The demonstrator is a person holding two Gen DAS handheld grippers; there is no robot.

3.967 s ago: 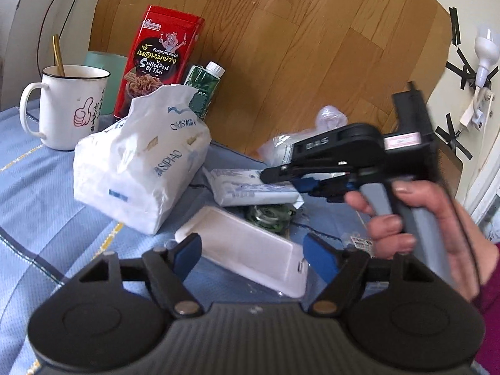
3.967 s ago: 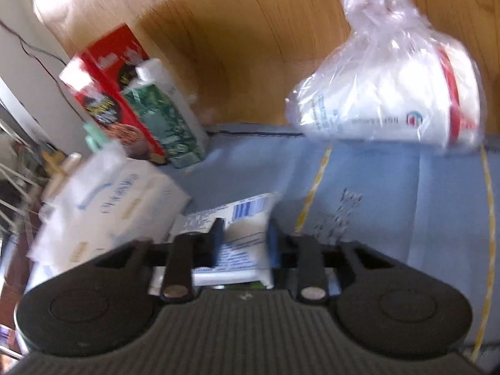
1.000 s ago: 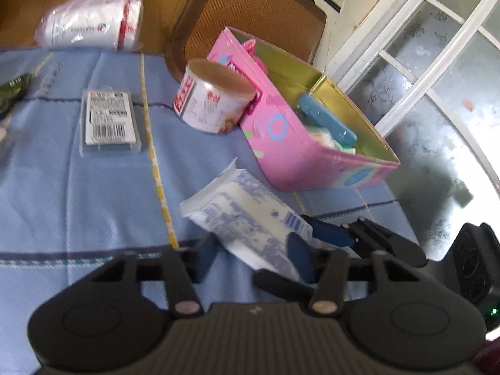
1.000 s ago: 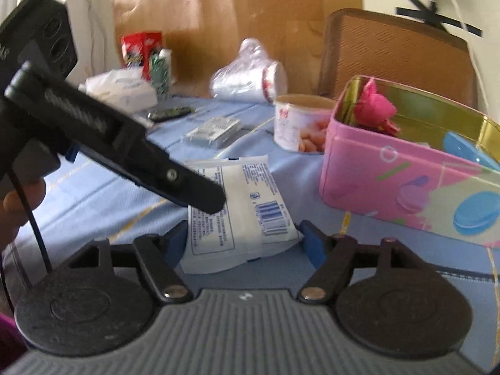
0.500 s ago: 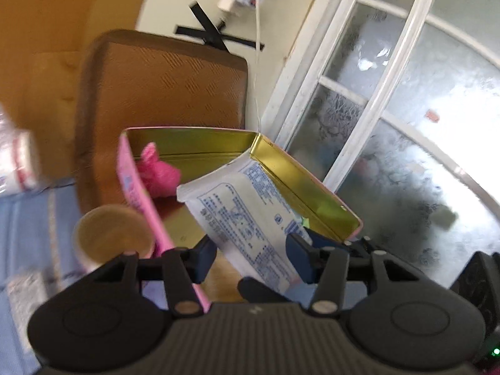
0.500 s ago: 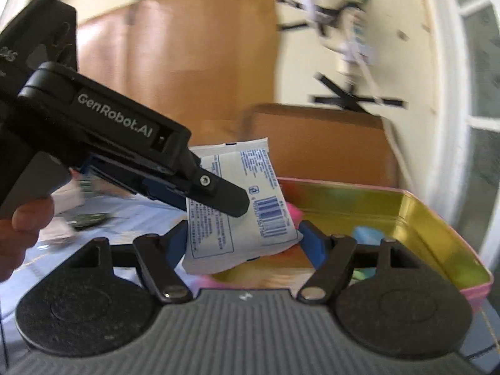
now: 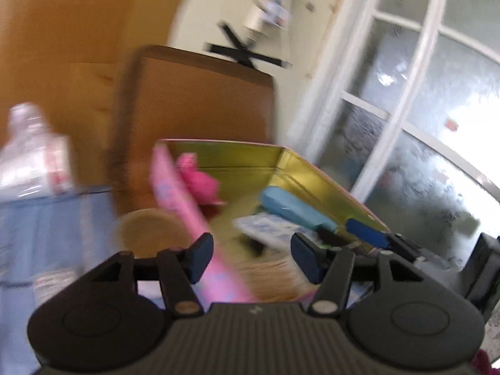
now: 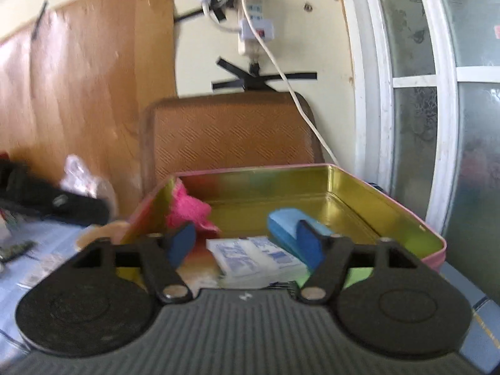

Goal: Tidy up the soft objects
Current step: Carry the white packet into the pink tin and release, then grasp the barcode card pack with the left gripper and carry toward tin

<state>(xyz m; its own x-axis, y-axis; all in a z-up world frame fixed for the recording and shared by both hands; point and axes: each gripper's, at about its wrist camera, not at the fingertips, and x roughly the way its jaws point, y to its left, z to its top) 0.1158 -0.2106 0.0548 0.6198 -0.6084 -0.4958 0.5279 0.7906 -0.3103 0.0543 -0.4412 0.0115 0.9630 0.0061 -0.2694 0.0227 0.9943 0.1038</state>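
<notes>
A pink tin box (image 8: 387,201) with a gold inside stands open on the blue tablecloth; it also shows in the left wrist view (image 7: 312,172). The white and blue soft packet (image 8: 253,257) lies inside it, next to a blue pack (image 8: 286,218) and a pink soft thing (image 8: 187,209). The packet shows blurred in the left wrist view (image 7: 268,229). My right gripper (image 8: 245,243) is open and empty just above the packet. My left gripper (image 7: 251,257) is open and empty over the box's near pink wall.
A brown chair back (image 8: 231,137) stands behind the box. A round cup (image 7: 147,232) sits left of the box. A clear bag of white cups (image 7: 34,159) lies far left. A window (image 8: 437,93) is on the right.
Both grippers held the packet above the box. Now both have opened and the packet lies inside the box. The left gripper has drawn back to the left.
</notes>
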